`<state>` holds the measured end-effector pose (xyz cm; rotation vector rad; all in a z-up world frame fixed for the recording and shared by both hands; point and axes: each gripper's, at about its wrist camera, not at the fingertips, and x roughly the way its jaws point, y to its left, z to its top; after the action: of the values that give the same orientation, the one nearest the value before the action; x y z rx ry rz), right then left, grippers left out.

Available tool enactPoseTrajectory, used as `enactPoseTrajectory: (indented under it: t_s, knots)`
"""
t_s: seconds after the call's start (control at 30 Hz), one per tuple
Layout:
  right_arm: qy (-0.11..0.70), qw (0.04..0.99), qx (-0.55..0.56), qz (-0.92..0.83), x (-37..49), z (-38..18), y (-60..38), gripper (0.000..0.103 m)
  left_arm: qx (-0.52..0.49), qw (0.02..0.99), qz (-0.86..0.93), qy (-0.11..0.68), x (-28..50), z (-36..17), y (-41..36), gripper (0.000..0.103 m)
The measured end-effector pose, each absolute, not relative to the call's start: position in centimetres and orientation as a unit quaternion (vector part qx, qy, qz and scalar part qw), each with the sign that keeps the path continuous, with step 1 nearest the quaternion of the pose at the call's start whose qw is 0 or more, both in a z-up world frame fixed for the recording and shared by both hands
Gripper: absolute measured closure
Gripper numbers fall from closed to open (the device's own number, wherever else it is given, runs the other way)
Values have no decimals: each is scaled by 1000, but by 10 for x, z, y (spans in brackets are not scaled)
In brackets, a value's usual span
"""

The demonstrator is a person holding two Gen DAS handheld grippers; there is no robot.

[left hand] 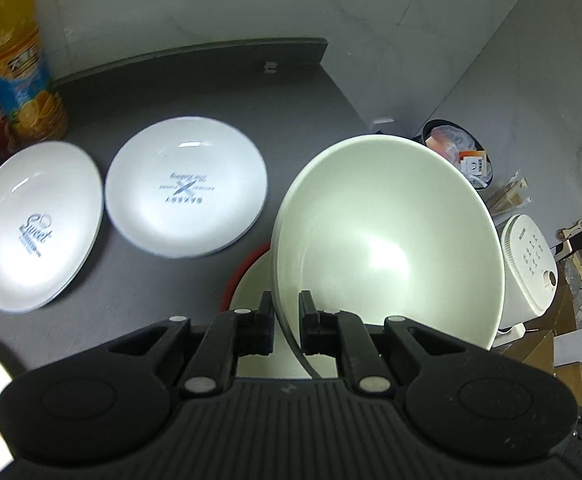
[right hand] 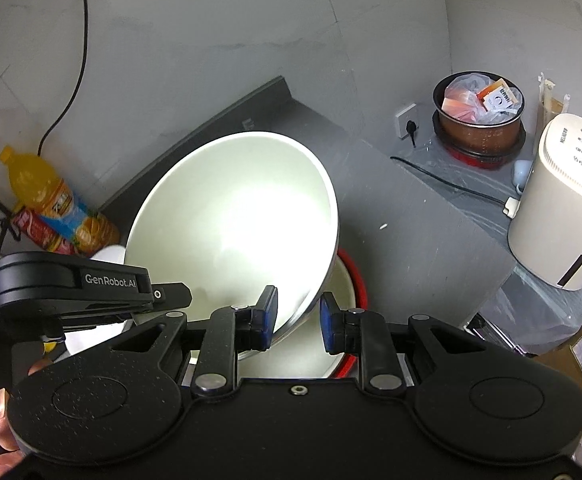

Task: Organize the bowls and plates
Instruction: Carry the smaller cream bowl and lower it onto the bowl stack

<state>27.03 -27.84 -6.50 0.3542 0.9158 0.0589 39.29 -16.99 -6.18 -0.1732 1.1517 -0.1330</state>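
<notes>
Only the left wrist view shows two white printed plates (left hand: 187,186) lying side by side on the dark table (left hand: 299,92); the right wrist view alone shows the pot stuffed with plastic bags (right hand: 479,120) and a wall socket (right hand: 407,122). The left claw (left hand: 286,320) pinches the rim of a pale, glossy white bowl (left hand: 387,236), tilted above a red-rimmed bowl (right hand: 355,280) near the table's edge. The right claw (right hand: 299,316) sits partly spread, one blue pad against the tilted bowl's rim, the other clear.
</notes>
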Motion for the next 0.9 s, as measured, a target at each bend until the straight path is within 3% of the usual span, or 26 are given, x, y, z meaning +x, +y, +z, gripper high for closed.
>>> enactPoseTrajectory:
  t_s: [0.9]
  knots:
    - [468, 874, 127, 2, 269, -88, -262, 74, -54, 820, -55, 568, 382, -89, -162, 89]
